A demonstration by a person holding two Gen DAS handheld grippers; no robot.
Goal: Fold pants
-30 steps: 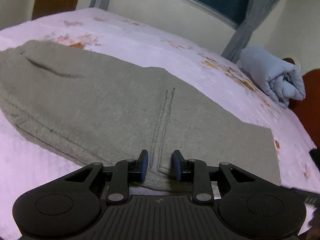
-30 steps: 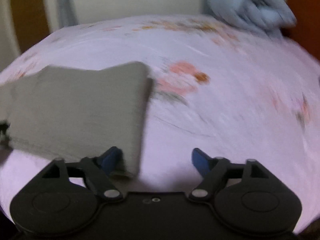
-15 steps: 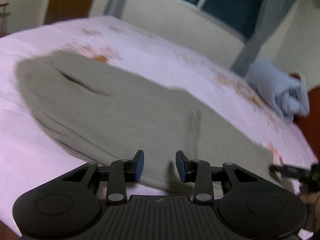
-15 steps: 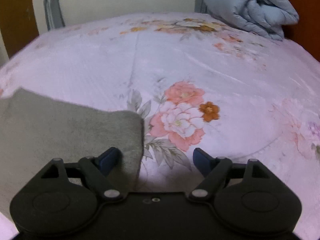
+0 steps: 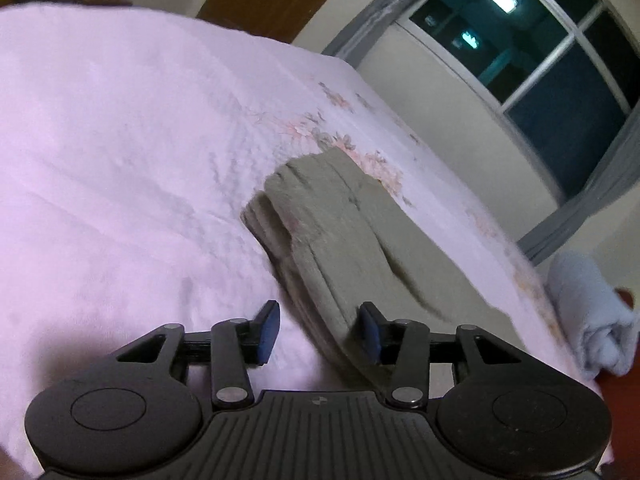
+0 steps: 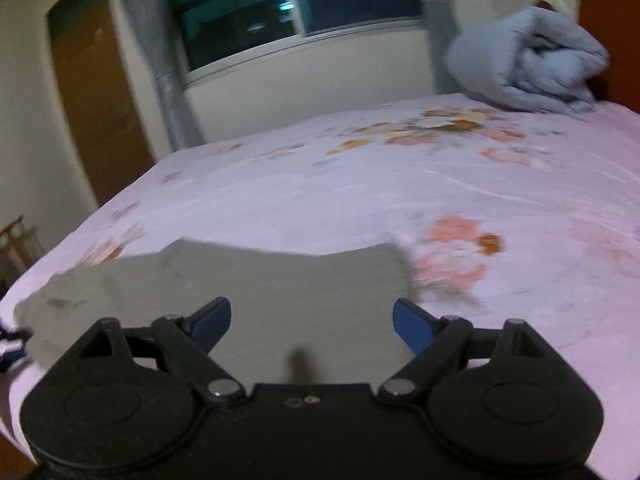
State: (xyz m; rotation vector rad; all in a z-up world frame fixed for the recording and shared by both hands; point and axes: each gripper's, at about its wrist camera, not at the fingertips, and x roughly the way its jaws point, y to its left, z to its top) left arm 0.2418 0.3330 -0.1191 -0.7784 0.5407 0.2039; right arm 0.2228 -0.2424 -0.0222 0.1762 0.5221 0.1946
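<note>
The grey pants [image 5: 344,232] lie folded into a long strip on the pink flowered bedsheet [image 5: 120,160]. In the left wrist view their layered near edge runs down between the fingers of my left gripper [image 5: 319,332], close to the right pad [image 5: 370,334]. Those jaws are opening and the pads do not press the cloth. In the right wrist view the pants [image 6: 260,280] spread flat under my right gripper [image 6: 312,322]. Its jaws stand wide and are still opening, with only flat cloth beneath them.
A rolled light-blue blanket [image 6: 528,64] sits at the far right of the bed by a red-brown headboard. Beyond the bed are a dark window [image 6: 280,4], grey curtains and a wooden door [image 6: 96,100]. The bed's left edge [image 6: 48,248] drops off near the pants.
The left gripper swept sideways along the pants and rolled, and its jaws widened off the cloth. The right gripper shifted so the pants lie under both fingers, and its jaws widened slightly.
</note>
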